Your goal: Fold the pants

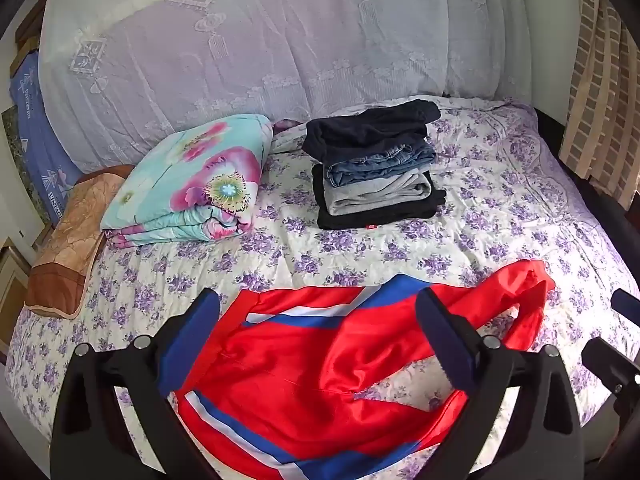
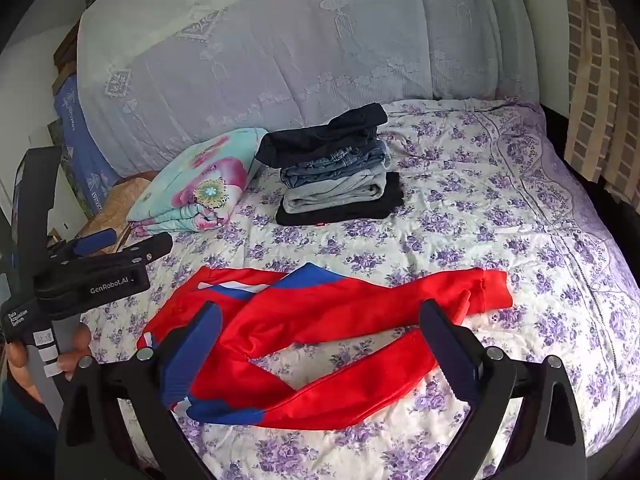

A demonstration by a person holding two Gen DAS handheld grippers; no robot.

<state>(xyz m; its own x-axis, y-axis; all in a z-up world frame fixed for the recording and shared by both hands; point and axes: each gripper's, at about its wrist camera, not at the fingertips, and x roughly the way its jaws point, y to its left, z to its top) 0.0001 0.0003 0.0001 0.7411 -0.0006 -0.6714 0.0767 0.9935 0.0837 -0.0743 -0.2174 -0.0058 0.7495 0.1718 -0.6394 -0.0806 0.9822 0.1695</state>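
Red pants (image 2: 320, 336) with blue and white panels lie loose and unfolded on the near part of the bed (image 2: 500, 232), on a sheet printed with purple flowers. In the right wrist view the waist end is at the left and the two legs run off to the right, one leg bent back toward the near edge (the cloth is rumpled, with a gap of sheet showing between the legs).

The left gripper (image 1: 320, 340) hovers above the pants with its jaws spread wide and nothing between them; red cloth shows through the gap. In the right wrist view it appears from the side at the left edge (image 2: 120, 244), held by a hand (image 2: 44, 356), above the bed's left margin and beside the waist end. The right gripper (image 2: 320, 352) is likewise wide open and empty, poised over the middle of the pants. Whether either one touches the cloth cannot be told.

Farther back, well apart from the pants, a stack (image 2: 336, 168) of folded clothes sits on the bed: black at the bottom, grey, denim, dark on top. Just left of it lies a folded quilt (image 2: 200, 184) with pink flowers on turquoise. A lace cloth (image 2: 280, 40) covers the bulk behind them.
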